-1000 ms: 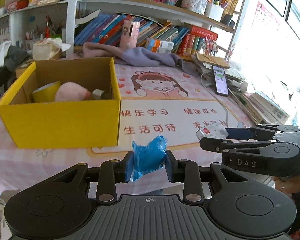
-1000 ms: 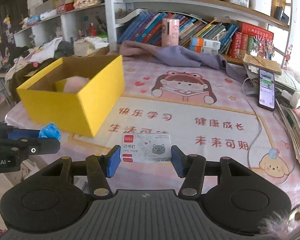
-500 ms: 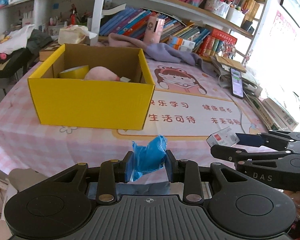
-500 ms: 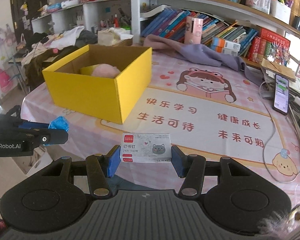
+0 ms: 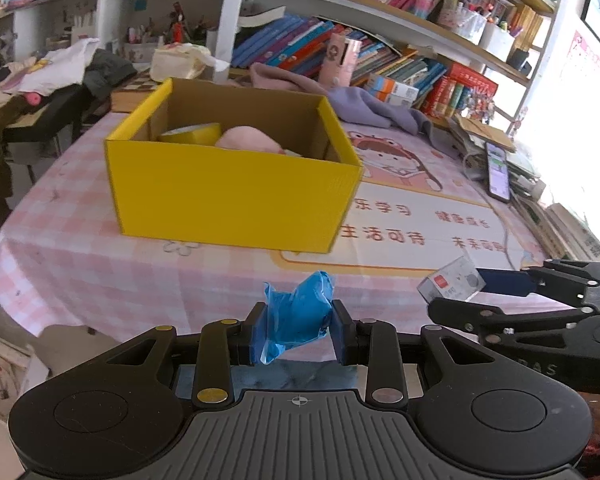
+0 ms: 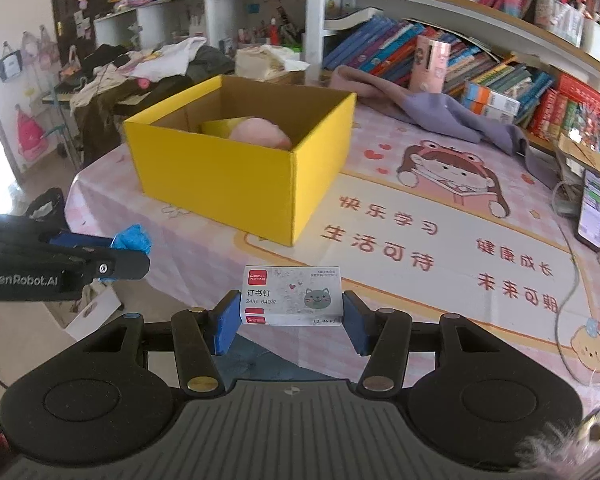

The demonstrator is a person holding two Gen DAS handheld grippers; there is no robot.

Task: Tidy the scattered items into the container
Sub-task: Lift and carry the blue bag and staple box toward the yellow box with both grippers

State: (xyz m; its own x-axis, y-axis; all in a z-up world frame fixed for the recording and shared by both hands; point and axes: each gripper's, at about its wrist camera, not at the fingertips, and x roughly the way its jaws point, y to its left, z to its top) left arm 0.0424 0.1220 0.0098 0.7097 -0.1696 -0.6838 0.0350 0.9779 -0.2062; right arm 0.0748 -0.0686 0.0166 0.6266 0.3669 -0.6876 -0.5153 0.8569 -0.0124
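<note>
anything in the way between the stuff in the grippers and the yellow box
Nothing visible. The staple box in the right gripper and the blue wad in the left gripper face bare tablecloth up to the open-topped yellow box; only its near wall must be cleared.

Both grippers sit farther back from the yellow box [image 5: 236,196] than a second ago, so the near edge of the pink checked tablecloth [image 5: 100,272] and the floor below it come into both views. In the left view the box shifts from the left edge toward the middle, showing its whole front wall. In the right view it slides from far left toward centre, with more cluttered shelves [image 6: 188,8] behind.
</note>
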